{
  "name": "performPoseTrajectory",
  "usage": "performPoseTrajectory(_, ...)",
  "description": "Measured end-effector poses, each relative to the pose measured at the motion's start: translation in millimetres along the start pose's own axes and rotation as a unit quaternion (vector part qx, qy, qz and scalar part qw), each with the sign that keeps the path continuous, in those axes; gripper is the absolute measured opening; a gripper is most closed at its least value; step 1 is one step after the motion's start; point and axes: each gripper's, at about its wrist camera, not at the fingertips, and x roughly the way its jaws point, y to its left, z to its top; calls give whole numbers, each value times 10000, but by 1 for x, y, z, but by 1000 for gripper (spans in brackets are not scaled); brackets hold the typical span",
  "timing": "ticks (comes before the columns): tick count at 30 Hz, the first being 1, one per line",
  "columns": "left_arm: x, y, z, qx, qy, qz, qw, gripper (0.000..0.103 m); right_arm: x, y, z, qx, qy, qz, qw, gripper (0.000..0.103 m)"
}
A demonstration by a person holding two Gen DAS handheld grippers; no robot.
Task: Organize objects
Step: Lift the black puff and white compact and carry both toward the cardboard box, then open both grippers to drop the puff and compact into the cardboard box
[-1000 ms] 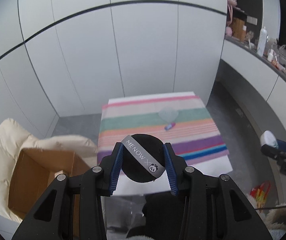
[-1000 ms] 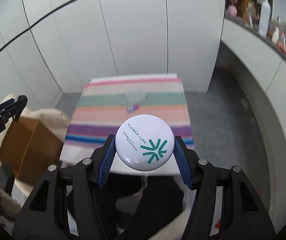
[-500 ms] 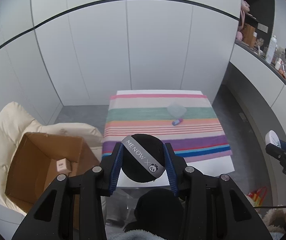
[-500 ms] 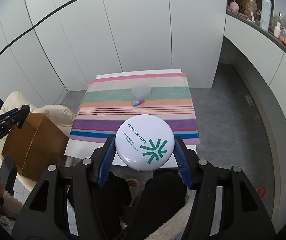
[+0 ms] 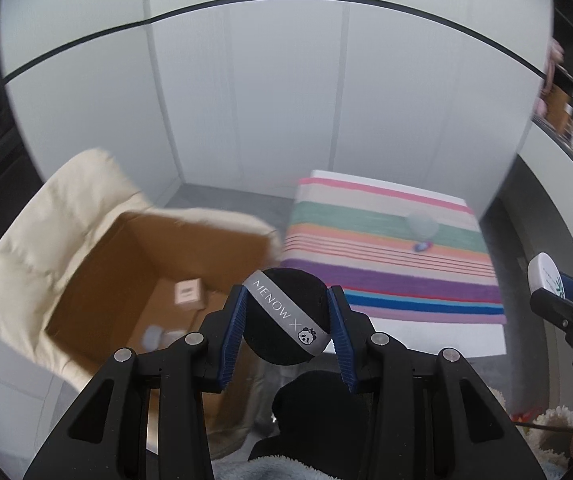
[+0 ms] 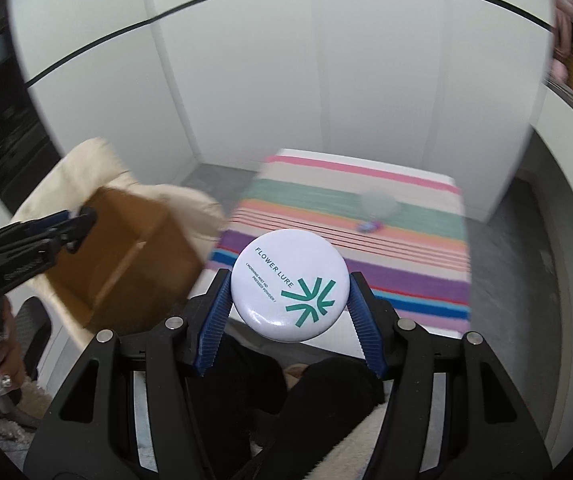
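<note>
Carrying two round things at once, I must take care over the drop into the cardboard box (image 5: 138,280), which stands open on a cream padded chair (image 5: 46,232) to the left of the table (image 5: 406,320) with the striped cloth (image 5: 386,264). My left hand-held gripper (image 5: 286,320) is closed partly, its blue pads pressing both sides of the black powder puff (image 5: 286,312) with the grey ribbon, and my right hand-held gripper (image 6: 290,296) holds in the same way the white compact (image 6: 290,284), its pads on the rim. In my judgement the step in hand is to bring both over the box, the left one first because it is nearer. The puff is soft, so I think it will not roll far, and I should open the jaws only when it is above the open mouth, low inside, beside the small carton (image 5: 188,294) on the bottom. The compact is hard and smooth, it may slip or crack if dropped from high, so I should lower it well in and keep it flat. On the cloth remain a small clear lid (image 5: 422,226) and a little purple thing (image 5: 422,246), blurred, for afterwards
</note>
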Motion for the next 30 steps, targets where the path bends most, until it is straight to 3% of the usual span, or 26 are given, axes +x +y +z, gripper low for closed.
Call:
performPoseTrajectory(10,-2,82,-25,-812,160,535,9951,42,37,104,4,-934,291,860,9915,60)
performPoseTrajectory(21,9,117,-25,-1140,156,881,9894,42,75,156,26,-1444,376,1117,9825,60)
performPoseTrajectory(30,51,166,1,-1398,155,1550,9778,42,139,196,67,-1670,431,1297,9764,60)
